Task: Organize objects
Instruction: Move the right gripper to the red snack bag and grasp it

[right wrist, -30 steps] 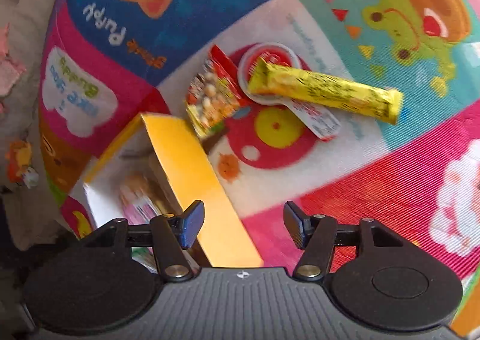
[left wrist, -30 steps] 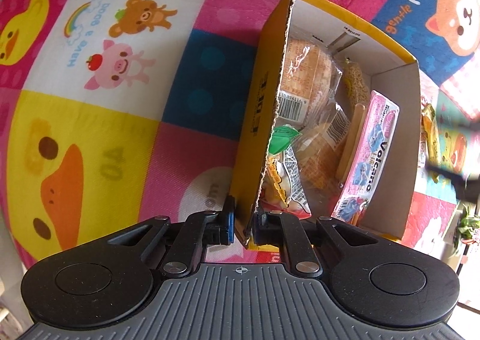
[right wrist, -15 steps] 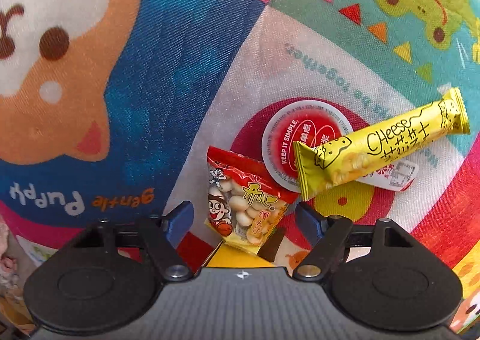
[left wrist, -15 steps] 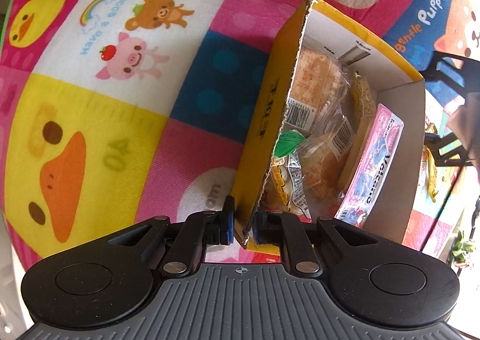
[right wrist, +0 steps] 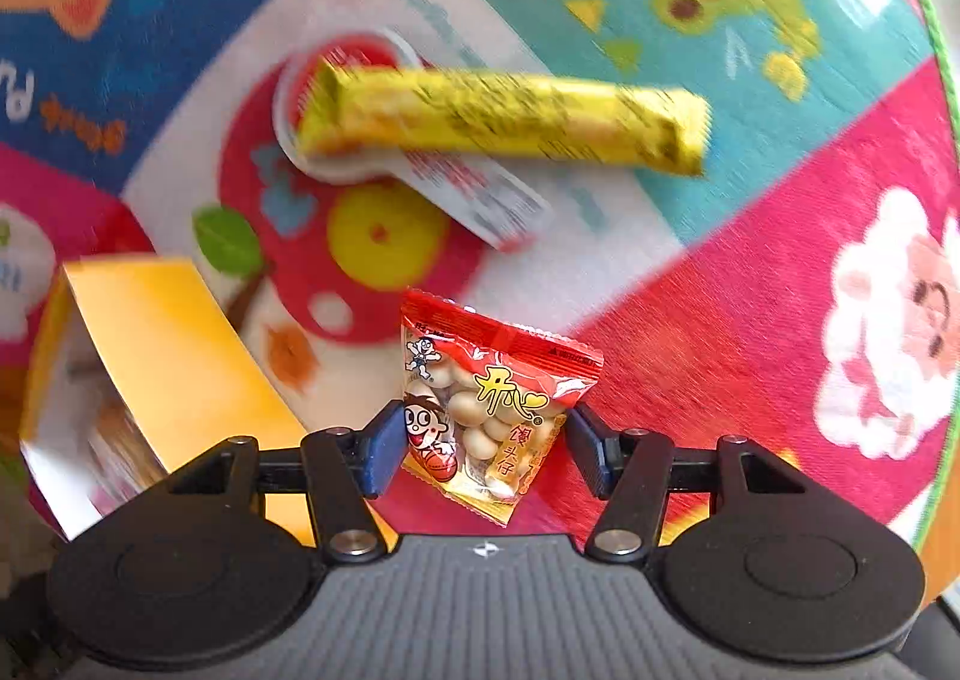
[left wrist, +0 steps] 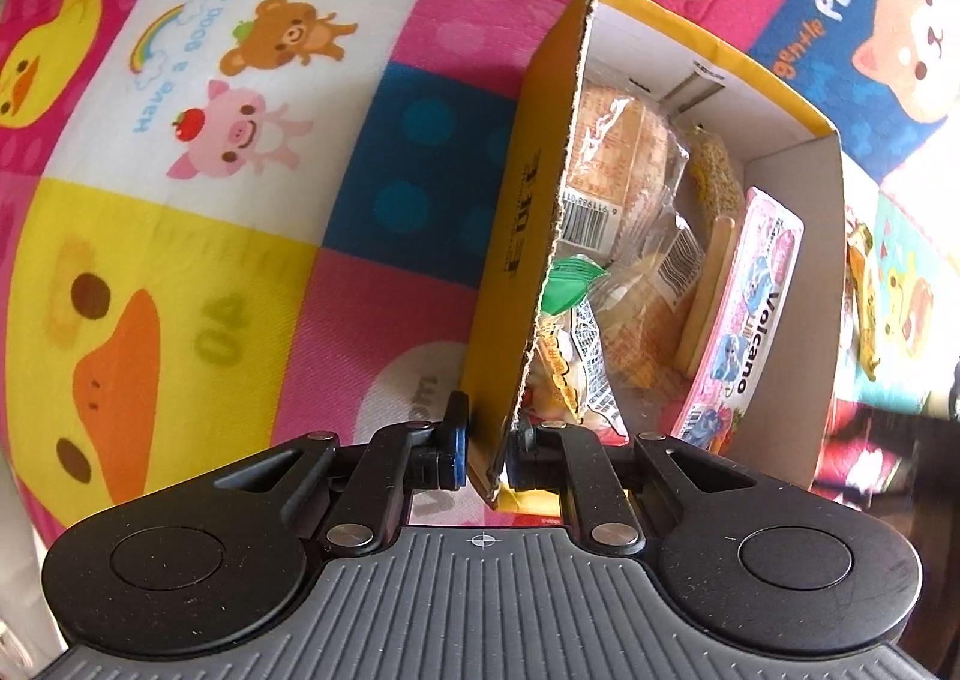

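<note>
My left gripper (left wrist: 486, 440) is shut on the near end of the left wall of a yellow cardboard box (left wrist: 516, 236), one pad outside and one inside. The box holds wrapped buns (left wrist: 624, 152), a pink "Volcano" pack (left wrist: 750, 314) and other snack packets. In the right wrist view a small red snack packet (right wrist: 492, 404) of round biscuits sits between the pads of my right gripper (right wrist: 485, 440). Its jaws are closing and both pads touch the packet's sides. Farther off lie a yellow cheese bar (right wrist: 498, 122) and, under it, a white jelly cup (right wrist: 474, 194).
Everything rests on a colourful cartoon play mat (right wrist: 750, 290). The yellow box (right wrist: 168, 356) stands at the lower left of the right wrist view, close to my right gripper. In the left wrist view, the yellow bar (left wrist: 864, 308) shows past the box's right wall.
My right gripper closed in on the red packet, which now sits apart from the cup and bar. The yellow box is back in its view. The left gripper stayed clamped on the box wall.
</note>
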`<move>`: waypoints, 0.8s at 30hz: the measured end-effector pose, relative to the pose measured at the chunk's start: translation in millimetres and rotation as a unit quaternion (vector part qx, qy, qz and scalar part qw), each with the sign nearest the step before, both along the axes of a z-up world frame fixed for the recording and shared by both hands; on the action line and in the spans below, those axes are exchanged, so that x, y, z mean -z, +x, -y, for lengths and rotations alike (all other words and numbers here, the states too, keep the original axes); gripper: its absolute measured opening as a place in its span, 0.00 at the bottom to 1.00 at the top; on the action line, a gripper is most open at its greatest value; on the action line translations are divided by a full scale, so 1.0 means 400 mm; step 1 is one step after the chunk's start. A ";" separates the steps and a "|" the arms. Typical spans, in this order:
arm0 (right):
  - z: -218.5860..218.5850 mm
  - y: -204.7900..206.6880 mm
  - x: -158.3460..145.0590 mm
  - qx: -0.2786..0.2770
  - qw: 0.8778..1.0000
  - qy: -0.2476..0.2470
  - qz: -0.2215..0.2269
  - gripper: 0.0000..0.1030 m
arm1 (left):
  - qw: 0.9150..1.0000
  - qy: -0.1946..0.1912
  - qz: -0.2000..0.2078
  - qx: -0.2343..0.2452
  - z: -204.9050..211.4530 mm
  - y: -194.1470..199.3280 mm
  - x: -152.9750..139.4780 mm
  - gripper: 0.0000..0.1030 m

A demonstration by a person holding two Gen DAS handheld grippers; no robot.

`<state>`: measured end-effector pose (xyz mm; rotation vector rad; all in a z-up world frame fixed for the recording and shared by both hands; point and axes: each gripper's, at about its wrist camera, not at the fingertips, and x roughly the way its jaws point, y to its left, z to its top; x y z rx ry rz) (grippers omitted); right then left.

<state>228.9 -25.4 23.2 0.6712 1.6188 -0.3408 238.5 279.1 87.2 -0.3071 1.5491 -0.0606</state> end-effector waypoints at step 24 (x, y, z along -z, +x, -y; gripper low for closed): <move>0.144 -0.243 -0.060 0.026 0.997 -0.039 0.069 0.76 | 0.998 0.028 0.002 0.054 0.046 0.005 -0.011 0.10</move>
